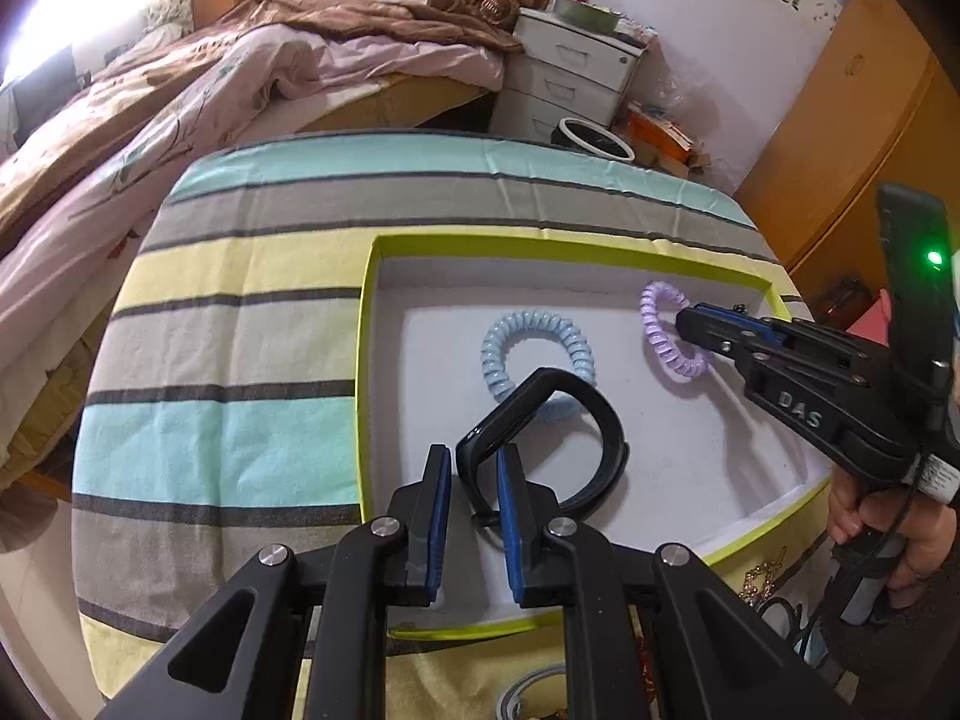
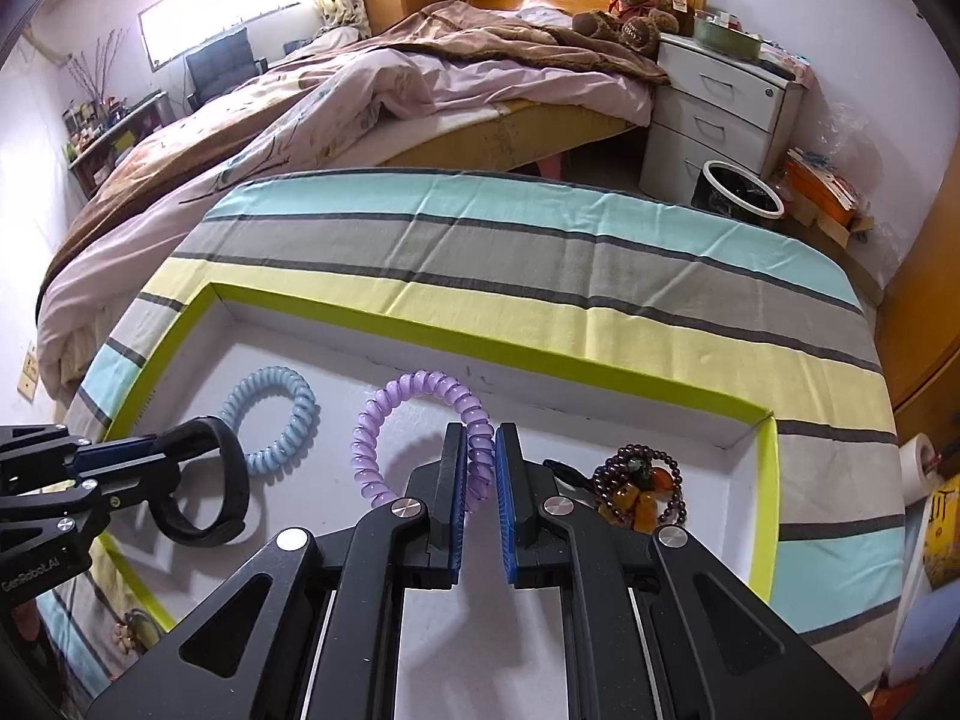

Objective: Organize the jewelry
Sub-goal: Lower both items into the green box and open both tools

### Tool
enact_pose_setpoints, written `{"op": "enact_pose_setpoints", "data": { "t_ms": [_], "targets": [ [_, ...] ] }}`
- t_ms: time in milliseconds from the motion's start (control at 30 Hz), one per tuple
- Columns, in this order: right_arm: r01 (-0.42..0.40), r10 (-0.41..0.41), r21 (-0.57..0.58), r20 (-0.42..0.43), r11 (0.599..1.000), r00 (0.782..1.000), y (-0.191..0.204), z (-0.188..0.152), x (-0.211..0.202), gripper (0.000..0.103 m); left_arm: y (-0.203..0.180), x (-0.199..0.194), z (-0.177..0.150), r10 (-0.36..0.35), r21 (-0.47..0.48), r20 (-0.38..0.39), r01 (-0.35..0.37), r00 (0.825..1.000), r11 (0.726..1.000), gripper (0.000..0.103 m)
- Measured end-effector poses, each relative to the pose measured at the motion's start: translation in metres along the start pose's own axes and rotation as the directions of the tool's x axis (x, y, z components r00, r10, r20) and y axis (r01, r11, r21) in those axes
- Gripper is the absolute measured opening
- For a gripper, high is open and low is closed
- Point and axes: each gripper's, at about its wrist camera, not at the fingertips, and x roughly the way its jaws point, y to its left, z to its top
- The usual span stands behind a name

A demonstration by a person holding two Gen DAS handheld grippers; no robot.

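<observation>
Inside the shallow white green-rimmed box [image 2: 762, 480] at frame centre, left tongs [image 1: 474, 480] grip the black plastic wristband [image 1: 576, 420], right tongs [image 2: 480, 462] pinch the purple coil bracelet [image 2: 384, 420], so sorting looks partway done.

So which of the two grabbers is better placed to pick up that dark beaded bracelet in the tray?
Probably the right hand-held gripper: the beaded bracelet lies just beside its fingers, though it holds the purple coil band and must release it first. The left hand-held gripper grips the black band across the tray.
</observation>
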Motion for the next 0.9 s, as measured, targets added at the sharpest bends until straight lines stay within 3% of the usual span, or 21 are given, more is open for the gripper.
{"op": "enact_pose_setpoints", "data": {
  "t_ms": [400, 500, 700, 767, 833, 900],
  "targets": [
    [0.013, -0.013, 0.002, -0.013, 1.0, 1.0, 0.0, 0.0, 0.006, 0.01, 0.002, 0.003, 0.0, -0.012, -0.018, -0.006, 0.012, 1.0, 1.0, 0.016],
    [0.004, -0.004, 0.007, -0.012, 1.0, 1.0, 0.001, 0.0, 0.006, 0.015, 0.004, 0.002, 0.0, -0.014, -0.021, -0.004, 0.014, 1.0, 1.0, 0.017],
    [-0.005, 0.004, 0.016, 0.011, 1.0, 1.0, 0.001, -0.001, -0.003, 0.019, 0.005, -0.008, -0.003, -0.044, -0.028, 0.024, 0.045, 0.999, 0.999, 0.034],
    [-0.01, 0.009, 0.018, 0.025, 1.0, 1.0, 0.002, -0.002, -0.009, 0.024, 0.005, -0.014, -0.005, -0.046, -0.031, 0.037, 0.048, 0.998, 0.998, 0.035],
    [-0.019, 0.019, 0.021, 0.036, 1.0, 0.999, 0.002, -0.002, -0.014, 0.036, 0.002, -0.022, -0.007, -0.044, -0.028, 0.053, 0.045, 0.998, 0.999, 0.035],
    [-0.026, 0.024, 0.025, 0.053, 0.999, 0.998, 0.002, -0.004, -0.022, 0.038, 0.001, -0.032, -0.012, -0.057, -0.023, 0.073, 0.059, 0.996, 0.998, 0.036]
  ]
}}
